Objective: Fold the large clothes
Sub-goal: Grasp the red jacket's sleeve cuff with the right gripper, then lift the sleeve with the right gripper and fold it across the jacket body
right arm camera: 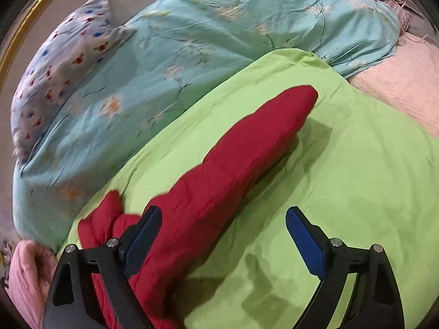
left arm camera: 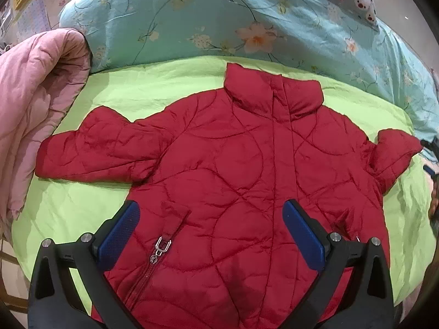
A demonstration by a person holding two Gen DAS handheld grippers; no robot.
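On a green sheet (left arm camera: 109, 90), a red quilted jacket (left arm camera: 233, 164) lay spread flat, still unfolded; left gripper (left arm camera: 211, 233) and right gripper (right arm camera: 223, 235) gaped open, holding nothing.

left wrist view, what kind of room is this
Most likely a bedroom: the red jacket lies spread on a bed with a green sheet, a teal floral duvet bunched behind it and a pink quilt at the side.

The red jacket (left arm camera: 233, 164) has its hem cut off by the bottom edge in the left wrist view, partly behind the left tongs (left arm camera: 211, 233). In the right wrist view the floral quilt (right arm camera: 137, 82) and pillow (right arm camera: 55, 54) are motion-blurred.
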